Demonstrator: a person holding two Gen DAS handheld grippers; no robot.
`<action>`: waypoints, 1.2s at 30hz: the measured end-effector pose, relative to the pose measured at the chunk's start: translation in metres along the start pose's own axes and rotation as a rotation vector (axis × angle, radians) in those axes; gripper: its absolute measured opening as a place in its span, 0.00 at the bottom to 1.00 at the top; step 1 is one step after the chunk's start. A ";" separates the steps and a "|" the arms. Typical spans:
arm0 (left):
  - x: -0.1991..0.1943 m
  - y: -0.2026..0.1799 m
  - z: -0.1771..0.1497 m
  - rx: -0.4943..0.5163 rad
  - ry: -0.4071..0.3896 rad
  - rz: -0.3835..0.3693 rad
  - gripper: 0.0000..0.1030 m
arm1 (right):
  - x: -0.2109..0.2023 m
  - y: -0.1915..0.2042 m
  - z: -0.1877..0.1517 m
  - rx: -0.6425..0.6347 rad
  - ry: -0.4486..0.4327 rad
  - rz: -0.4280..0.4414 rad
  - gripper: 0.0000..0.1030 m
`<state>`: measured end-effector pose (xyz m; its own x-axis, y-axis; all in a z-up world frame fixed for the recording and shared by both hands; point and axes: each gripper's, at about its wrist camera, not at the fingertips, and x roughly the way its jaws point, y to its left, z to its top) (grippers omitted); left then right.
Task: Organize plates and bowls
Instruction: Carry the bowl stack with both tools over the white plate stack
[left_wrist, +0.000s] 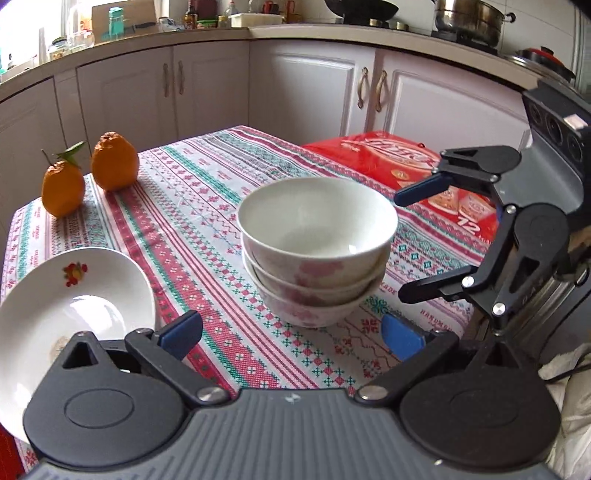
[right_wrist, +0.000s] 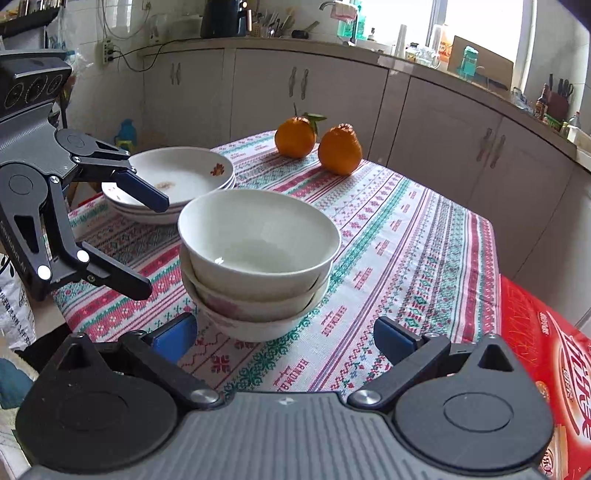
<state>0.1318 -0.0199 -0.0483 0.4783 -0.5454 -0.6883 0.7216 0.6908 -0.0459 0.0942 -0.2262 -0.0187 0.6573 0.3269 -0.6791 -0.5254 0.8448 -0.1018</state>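
- A stack of three bowls (left_wrist: 316, 254) stands mid-table on the patterned tablecloth (left_wrist: 207, 206); a pile of plates (right_wrist: 173, 181) sits well apart from it near the table edge
- Two oranges (right_wrist: 317, 146) rest side by side at the far corner; a red box (left_wrist: 406, 166) lies at the table's other side; neither blocks the bowls
- The left gripper (left_wrist: 291, 334) is spread wide, holding nothing, just short of the bowls
- The right gripper (right_wrist: 284, 332) is likewise spread and empty, tilted down toward the stack
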 end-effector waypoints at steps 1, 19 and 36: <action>0.004 -0.001 -0.001 0.005 0.008 -0.006 0.99 | 0.003 0.000 -0.001 -0.004 0.005 0.005 1.00; 0.045 0.007 0.006 0.129 0.082 -0.054 0.98 | 0.046 -0.014 0.005 -0.202 0.082 0.155 1.00; 0.054 0.010 0.031 0.288 0.134 -0.211 0.86 | 0.063 -0.019 0.021 -0.353 0.154 0.295 0.96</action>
<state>0.1802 -0.0567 -0.0635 0.2486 -0.5812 -0.7748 0.9173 0.3982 -0.0044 0.1568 -0.2123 -0.0439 0.3787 0.4416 -0.8134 -0.8461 0.5214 -0.1109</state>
